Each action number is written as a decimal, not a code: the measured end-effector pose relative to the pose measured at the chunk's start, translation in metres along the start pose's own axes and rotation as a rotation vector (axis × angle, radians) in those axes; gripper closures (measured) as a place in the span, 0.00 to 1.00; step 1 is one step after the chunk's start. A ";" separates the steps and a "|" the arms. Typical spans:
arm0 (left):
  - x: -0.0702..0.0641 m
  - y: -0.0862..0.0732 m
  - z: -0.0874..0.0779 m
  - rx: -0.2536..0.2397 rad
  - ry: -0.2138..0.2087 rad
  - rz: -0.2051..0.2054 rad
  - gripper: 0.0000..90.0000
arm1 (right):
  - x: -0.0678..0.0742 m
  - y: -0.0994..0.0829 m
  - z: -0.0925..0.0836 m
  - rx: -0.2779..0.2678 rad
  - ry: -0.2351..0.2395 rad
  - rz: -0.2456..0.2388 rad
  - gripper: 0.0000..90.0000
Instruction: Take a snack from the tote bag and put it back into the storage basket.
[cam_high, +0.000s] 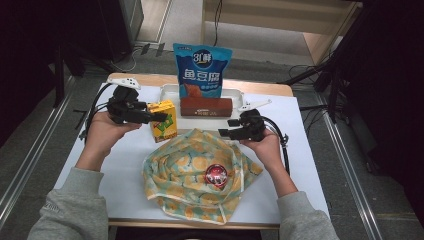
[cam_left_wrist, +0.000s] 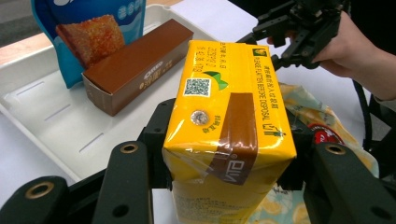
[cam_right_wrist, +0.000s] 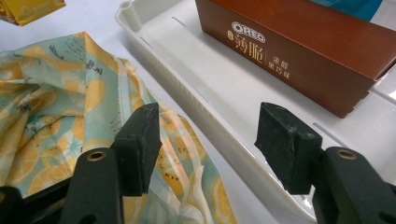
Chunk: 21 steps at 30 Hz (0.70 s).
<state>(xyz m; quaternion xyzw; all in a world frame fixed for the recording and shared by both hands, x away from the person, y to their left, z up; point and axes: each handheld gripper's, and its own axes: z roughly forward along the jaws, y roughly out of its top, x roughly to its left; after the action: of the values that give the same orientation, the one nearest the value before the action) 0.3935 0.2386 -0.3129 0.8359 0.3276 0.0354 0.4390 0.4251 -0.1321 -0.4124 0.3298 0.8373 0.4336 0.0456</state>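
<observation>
The left gripper (cam_high: 159, 118) grips a yellow carton (cam_high: 163, 120), its jaws pressed against the carton's two sides; the left gripper view shows the carton (cam_left_wrist: 229, 126) wedged between them with its taped, foil-dotted top facing the camera. In the high view the carton sits left of centre on the table (cam_high: 305, 165), just near of the tray (cam_high: 167, 92); whether its base rests on the table or hangs just above it cannot be told. The right gripper (cam_high: 223, 127) is held at the right, its jaws spread apart with nothing between them; in the right gripper view the gap between them (cam_right_wrist: 210, 147) lies over the near rim of the tray (cam_right_wrist: 187, 100) and the edge of the cloth (cam_right_wrist: 56, 116). The tray lies at the far side of the table and holds a brown box (cam_high: 206, 107) lying flat, with a blue snack bag (cam_high: 202, 71) standing upright behind it. The cloth (cam_high: 185, 175), printed with orange slices, lies crumpled at the near centre of the table, and a round red item (cam_high: 216, 174) rests on it right of centre. The right gripper is just beside the cloth's far right edge, well apart from the carton. Both of the person's grey sleeves (cam_high: 75, 210) come in from the near edge.
</observation>
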 end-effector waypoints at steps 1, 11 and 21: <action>0.001 0.001 0.001 0.002 0.005 0.001 0.57 | 0.000 0.000 0.000 0.001 0.000 -0.001 0.45; 0.012 0.010 0.010 0.000 0.045 0.009 0.57 | 0.002 -0.003 -0.003 -0.001 0.000 0.007 0.44; 0.023 0.013 0.022 0.001 0.064 0.013 0.57 | 0.002 -0.007 -0.009 -0.011 -0.007 0.013 0.44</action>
<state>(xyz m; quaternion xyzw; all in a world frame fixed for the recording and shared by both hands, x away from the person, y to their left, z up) 0.4264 0.2309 -0.3221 0.8366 0.3363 0.0647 0.4276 0.4162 -0.1401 -0.4115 0.3365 0.8327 0.4372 0.0476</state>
